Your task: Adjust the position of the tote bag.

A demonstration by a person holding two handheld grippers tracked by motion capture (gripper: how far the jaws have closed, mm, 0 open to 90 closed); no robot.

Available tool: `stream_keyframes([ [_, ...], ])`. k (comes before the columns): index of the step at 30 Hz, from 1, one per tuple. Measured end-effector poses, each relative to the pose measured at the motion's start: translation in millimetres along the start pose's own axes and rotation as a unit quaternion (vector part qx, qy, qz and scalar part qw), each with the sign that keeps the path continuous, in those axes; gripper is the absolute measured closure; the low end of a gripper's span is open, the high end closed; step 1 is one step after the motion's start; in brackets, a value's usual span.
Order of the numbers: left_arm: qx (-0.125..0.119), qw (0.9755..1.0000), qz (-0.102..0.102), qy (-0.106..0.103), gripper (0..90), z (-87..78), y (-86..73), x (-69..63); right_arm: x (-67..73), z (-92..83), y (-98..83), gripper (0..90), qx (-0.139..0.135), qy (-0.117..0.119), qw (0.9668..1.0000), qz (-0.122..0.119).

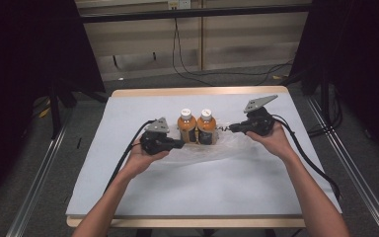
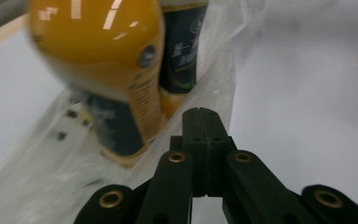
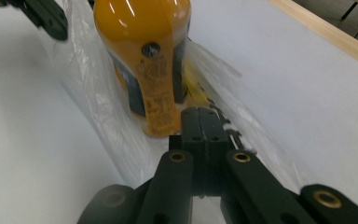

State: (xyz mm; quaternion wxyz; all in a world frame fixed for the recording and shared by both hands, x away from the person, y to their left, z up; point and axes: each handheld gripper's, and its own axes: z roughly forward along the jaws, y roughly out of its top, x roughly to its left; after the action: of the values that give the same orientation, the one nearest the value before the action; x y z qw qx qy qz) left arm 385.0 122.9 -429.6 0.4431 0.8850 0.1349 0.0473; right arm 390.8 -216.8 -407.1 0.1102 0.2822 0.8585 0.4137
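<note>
Two orange juice bottles with white caps, one on the left [image 1: 186,126] and one on the right [image 1: 206,126], stand side by side on a clear plastic bag [image 1: 227,148] at the table's middle. My left gripper [image 1: 180,144] is just left of them, its jaws shut on the bag's edge [image 2: 221,79]. My right gripper [image 1: 232,128] is just to their right, likewise shut on the bag's film [image 3: 242,126]. In the left gripper view the closed jaws [image 2: 204,112] point at the nearer bottle [image 2: 102,70]. In the right gripper view the closed jaws [image 3: 200,111] sit below a bottle [image 3: 142,51].
A white sheet [image 1: 192,187] covers the wooden table [image 1: 197,91]. Black cables trail from both grippers over the table's sides. Metal rails [image 1: 34,182] run along the floor on either side, and dark curtains flank the room.
</note>
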Motion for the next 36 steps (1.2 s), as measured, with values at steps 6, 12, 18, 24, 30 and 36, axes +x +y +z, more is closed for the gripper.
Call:
stream_keyframes([
  [6,0.019,0.9996,0.018,0.014,90.0,27.4,10.1,-7.1,-6.6,22.0,13.0,90.0,0.019,0.006,0.9998,0.005],
  [12,0.040,0.9964,0.059,0.046,90.0,40.1,22.2,-14.7,-8.8,46.4,14.8,90.0,0.041,0.013,0.9991,0.000],
  [18,0.068,0.9912,0.084,0.076,90.0,45.6,25.6,-15.4,-13.3,54.3,11.6,90.0,0.047,0.013,0.9988,0.008],
  [24,0.104,0.9890,0.080,0.068,90.0,62.4,18.2,-12.9,-17.3,63.1,9.7,90.0,0.057,0.010,0.9983,0.007],
  [30,0.124,0.9873,0.077,0.064,90.0,70.7,9.7,-11.8,-16.0,82.4,9.0,90.0,0.088,0.004,0.9961,0.002],
  [36,0.134,0.9869,0.075,0.048,90.0,73.7,2.7,-16.2,-22.4,101.2,13.2,90.0,0.111,-0.001,0.9936,0.024],
])
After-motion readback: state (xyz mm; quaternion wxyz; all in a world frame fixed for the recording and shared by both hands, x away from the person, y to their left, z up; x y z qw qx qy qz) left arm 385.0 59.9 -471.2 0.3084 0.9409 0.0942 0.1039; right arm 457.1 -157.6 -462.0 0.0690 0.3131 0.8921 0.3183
